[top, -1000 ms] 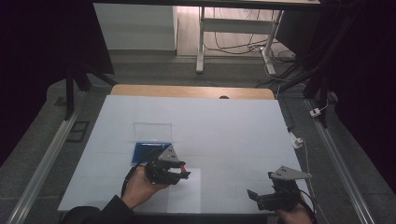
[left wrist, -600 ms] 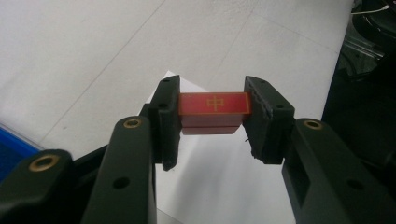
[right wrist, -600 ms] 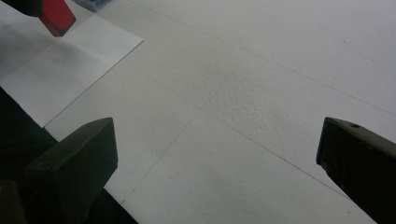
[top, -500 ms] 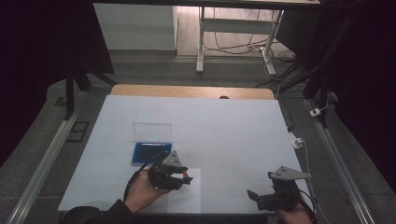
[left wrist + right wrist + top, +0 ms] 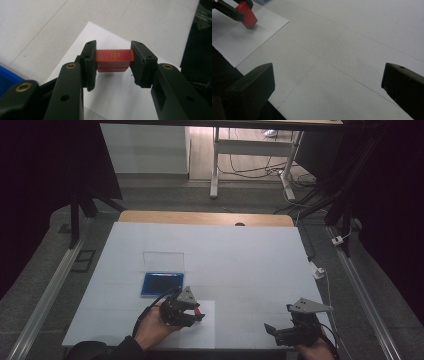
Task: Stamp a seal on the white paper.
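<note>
Left tongs (image 5: 113, 66) clamped on red block (image 5: 114, 60), jaws pressing both ends, held over white paper sheet (image 5: 117, 100) on counter (image 5: 240, 255). Left hand (image 5: 152, 329) grips from behind. Right tongs (image 5: 328, 82) wide apart, empty, near counter edge.

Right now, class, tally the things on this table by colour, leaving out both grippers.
Red: 1, the stamp block
Blue: 1, the ink pad tray
Clear: 1, the tray's open lid
White: 1, the paper sheet
Total: 4
</note>
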Tool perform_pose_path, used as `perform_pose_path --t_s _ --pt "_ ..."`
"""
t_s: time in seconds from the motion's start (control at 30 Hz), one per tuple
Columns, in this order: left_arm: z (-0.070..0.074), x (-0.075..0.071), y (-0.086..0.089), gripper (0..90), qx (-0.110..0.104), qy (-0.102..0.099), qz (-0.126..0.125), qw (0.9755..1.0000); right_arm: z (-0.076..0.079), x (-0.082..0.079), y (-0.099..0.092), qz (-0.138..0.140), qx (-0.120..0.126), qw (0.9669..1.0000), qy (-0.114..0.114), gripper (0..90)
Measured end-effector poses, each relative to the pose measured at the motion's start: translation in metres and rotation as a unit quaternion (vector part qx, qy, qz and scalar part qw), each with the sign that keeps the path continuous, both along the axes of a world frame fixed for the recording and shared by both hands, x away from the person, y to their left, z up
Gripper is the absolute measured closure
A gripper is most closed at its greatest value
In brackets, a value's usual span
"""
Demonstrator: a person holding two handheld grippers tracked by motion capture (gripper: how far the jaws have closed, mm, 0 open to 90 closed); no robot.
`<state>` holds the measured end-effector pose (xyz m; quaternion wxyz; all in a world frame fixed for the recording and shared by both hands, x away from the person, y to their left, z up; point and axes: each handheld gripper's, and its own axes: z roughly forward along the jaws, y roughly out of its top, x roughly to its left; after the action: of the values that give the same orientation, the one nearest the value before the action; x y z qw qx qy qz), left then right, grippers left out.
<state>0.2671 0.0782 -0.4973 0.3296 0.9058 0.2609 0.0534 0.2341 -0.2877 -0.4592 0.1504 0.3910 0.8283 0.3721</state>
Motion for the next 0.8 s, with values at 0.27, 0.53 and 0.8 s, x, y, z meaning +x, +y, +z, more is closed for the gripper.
perform_pose_path --t_s 0.27,0.53,0.8 --pt "-0.0063 0.0002 -0.0007 58.2 0.019 -0.010 -0.006 0.9997 0.0001 -0.0001 -0.0001 0.000 0.001 1.0000 -0.001 0.0" --pt "-0.0096 -0.0033 0.0004 58.6 0.015 -0.022 -0.006 0.9996 0.0002 -0.0002 0.0000 0.000 -0.001 1.0000 -0.001 0.0" --pt "-0.0108 -0.0086 -0.0027 58.9 0.017 -0.032 0.011 0.9993 0.0000 0.0002 0.0004 0.001 -0.001 1.0000 0.000 0.0"
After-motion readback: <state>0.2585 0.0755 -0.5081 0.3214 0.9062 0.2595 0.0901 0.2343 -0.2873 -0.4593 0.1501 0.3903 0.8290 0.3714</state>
